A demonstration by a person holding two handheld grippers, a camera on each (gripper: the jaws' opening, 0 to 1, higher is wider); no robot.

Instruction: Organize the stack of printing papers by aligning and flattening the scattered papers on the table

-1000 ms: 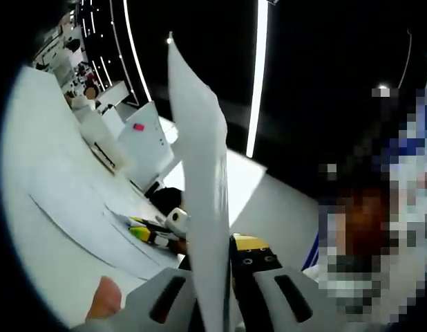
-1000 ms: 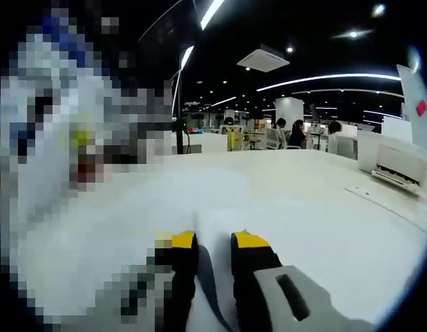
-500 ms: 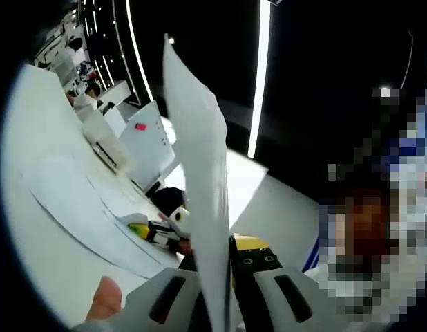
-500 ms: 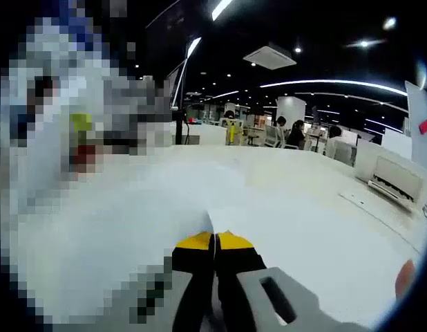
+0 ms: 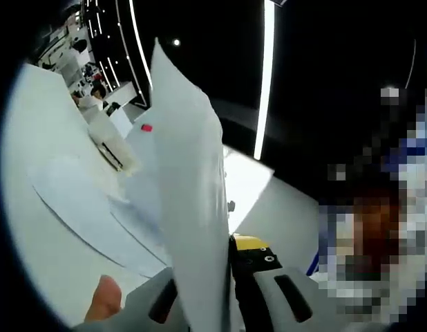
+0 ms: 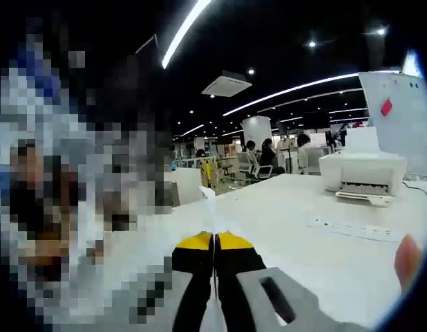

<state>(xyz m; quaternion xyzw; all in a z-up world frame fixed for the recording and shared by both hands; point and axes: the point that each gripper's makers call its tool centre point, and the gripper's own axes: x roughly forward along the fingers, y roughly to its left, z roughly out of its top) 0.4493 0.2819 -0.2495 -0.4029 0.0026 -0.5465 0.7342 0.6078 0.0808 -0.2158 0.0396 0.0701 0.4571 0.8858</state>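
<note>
No writing, brand, number or sign can be read in either view. The one mark of the kind is a small red sticker (image 6: 386, 106) on the white upright panel (image 6: 407, 131) behind the printer (image 6: 362, 176) in the right gripper view; it also appears as a red patch (image 5: 146, 128) in the left gripper view, and it is too small to make out any lettering. The sheet of paper (image 5: 189, 207) rising ahead of the left gripper is blank on the side that faces the camera
</note>
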